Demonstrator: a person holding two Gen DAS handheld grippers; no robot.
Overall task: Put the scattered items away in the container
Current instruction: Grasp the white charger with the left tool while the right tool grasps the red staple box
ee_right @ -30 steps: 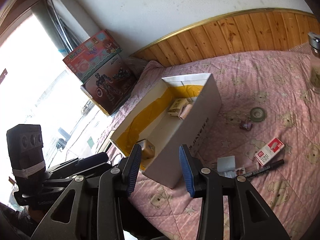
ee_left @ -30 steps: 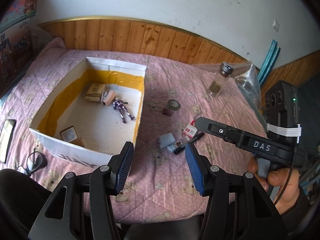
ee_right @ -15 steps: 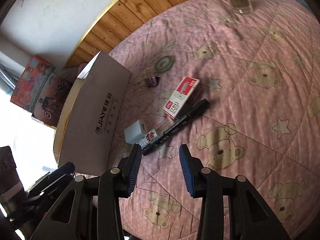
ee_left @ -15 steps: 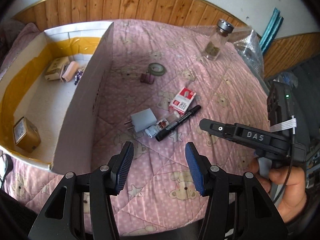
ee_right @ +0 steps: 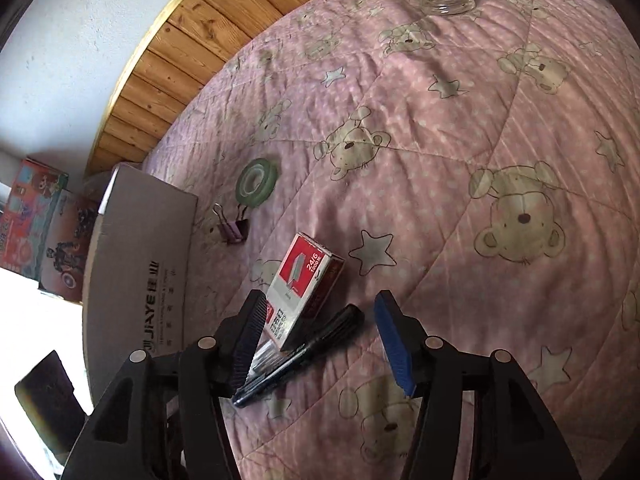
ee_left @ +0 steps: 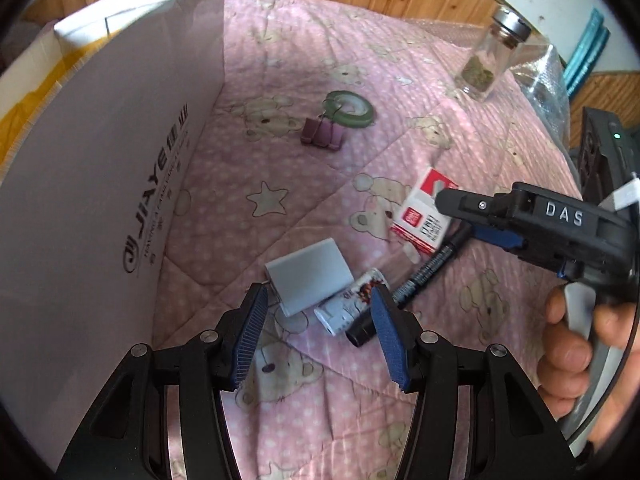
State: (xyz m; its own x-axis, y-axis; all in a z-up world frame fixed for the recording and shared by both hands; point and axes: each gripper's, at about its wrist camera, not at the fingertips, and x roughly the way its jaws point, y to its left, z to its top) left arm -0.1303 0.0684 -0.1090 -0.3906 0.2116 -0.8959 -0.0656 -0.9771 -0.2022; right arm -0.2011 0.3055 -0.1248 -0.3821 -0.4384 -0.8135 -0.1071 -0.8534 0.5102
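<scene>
Right claw opening over staple box; left claw wide above charger

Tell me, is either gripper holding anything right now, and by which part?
Nothing held. Left gripper is open above the white charger; right gripper jaws are opening around the staple box, not gripping.

— What lies under it all?
— A pink quilt printed with bears and stars.
— And behind?
— Wood panelling below a white wall, with colourful toy boxes stacked at the left and bubble wrap at the quilt's far edge.
</scene>
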